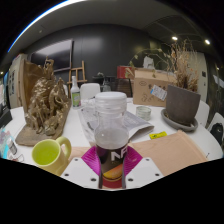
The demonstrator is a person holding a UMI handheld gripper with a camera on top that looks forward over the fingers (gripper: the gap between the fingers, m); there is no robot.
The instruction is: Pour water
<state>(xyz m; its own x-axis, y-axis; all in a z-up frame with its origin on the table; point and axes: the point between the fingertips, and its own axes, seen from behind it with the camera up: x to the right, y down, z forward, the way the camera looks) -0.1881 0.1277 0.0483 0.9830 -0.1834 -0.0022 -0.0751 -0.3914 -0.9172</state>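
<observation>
A clear plastic bottle [110,135] stands upright between the gripper [111,172] fingers — white cap on, magenta label low on its body. A yellow-green mug [50,153] sits beside it on the table — upright, handle toward the bottle.

Bottle [110,135] centre on table [185,150], mug [50,153] left, pot [181,104] right.

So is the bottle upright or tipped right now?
Upright. The bottle stands vertical between the gripper fingers, white cap on top, not leaning toward the yellow-green mug beside it. Both pads appear to press on it.
</observation>
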